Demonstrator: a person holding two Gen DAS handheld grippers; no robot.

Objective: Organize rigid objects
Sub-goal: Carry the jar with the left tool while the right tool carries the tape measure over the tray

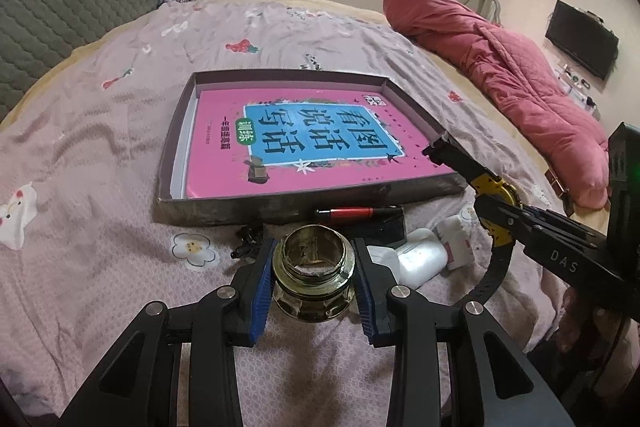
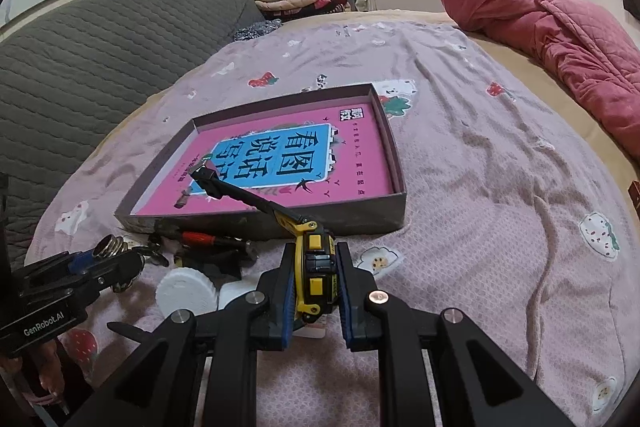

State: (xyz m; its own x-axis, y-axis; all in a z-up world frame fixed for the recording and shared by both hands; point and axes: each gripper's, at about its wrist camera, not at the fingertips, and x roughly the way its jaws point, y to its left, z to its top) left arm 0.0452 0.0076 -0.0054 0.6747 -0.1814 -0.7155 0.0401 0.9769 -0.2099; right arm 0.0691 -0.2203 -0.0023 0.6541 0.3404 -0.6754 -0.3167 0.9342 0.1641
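Observation:
My left gripper (image 1: pixel 314 253) is shut on a small open glass jar (image 1: pixel 313 279), its blue pads (image 1: pixel 260 283) pressing both sides, held above the bedsheet. My right gripper (image 2: pixel 316 261) is shut on a yellow and black wristwatch (image 2: pixel 316 267); one black strap (image 2: pixel 240 193) sticks out forward over the box. The shallow dark cardboard box (image 1: pixel 280 205) lies on the bed ahead with a pink and blue book (image 1: pixel 312 143) flat inside. In the left wrist view the watch (image 1: pixel 498 195) hangs at the right. In the right wrist view the jar (image 2: pixel 112 247) shows at the left.
A red and black pen (image 1: pixel 356 214), a white plastic bottle (image 1: pixel 420 259), a white packet (image 1: pixel 456 239) and a small black item (image 1: pixel 248 239) lie by the box's front wall. A rolled pink quilt (image 1: pixel 520 67) runs along the bed's right side; a grey headboard (image 2: pixel 100 59) stands at the left.

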